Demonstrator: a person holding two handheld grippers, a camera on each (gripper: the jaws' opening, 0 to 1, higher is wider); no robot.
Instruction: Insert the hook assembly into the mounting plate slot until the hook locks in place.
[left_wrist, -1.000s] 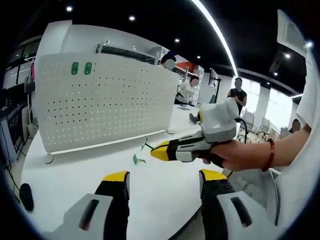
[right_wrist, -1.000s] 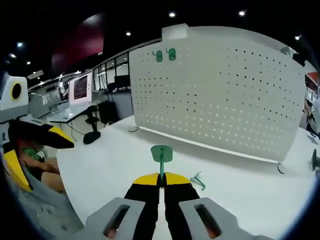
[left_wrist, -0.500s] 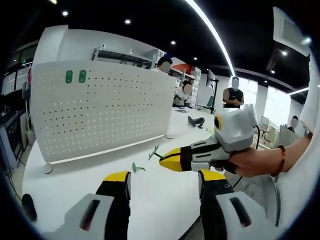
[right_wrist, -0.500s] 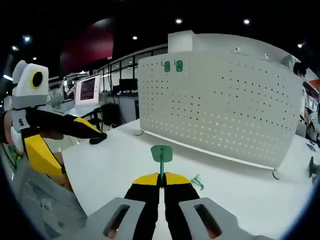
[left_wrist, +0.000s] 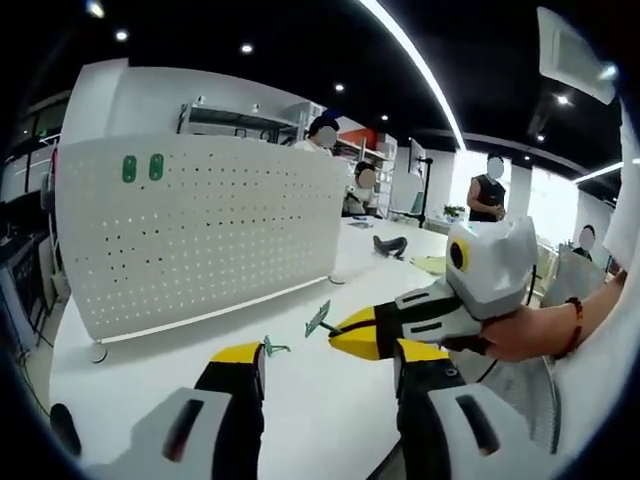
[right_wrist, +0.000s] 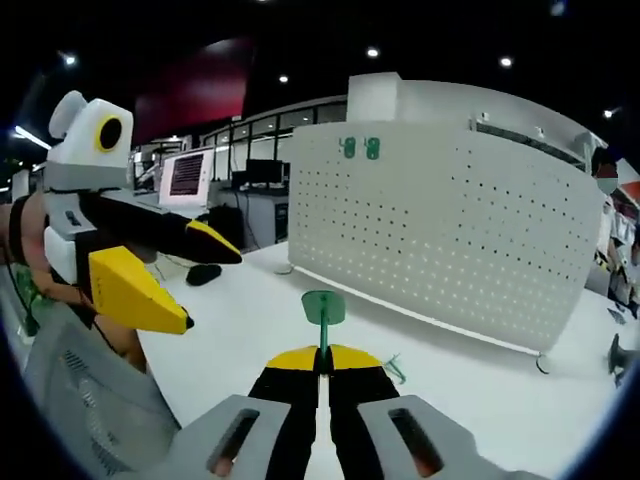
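- Between the yellow tips of our right gripper (right_wrist: 322, 362) sits the green hook assembly (right_wrist: 323, 312); its stem runs straight out along the jaw axis toward twelve o'clock in the right gripper view, ending in a flat green head.
- Our right jaws are pressed together on the stem, pinching it. In the left gripper view the same tool enters from three o'clock as the right gripper (left_wrist: 345, 334), hook assembly (left_wrist: 320, 320) at its tip, with the person's hand (left_wrist: 520, 333) behind it.
- The white perforated mounting plate (right_wrist: 450, 220) stands upright on the white table (right_wrist: 250, 320), well apart from the hook's head, at about one o'clock from it in the right gripper view. We judge the coming move to turn on this: the stem already points roughly at the plate face, so the hook must travel forward along its own long axis to reach a slot.
- Two green hooks (right_wrist: 360, 149) already sit near the plate's upper corner; a spare green piece (right_wrist: 393, 368) lies on the table just beside our right jaws.
- Our left gripper (left_wrist: 325, 362) hangs spread and empty; in the right gripper view the left gripper (right_wrist: 195, 275) shows at nine o'clock. The right one is clearly nearer to the work.
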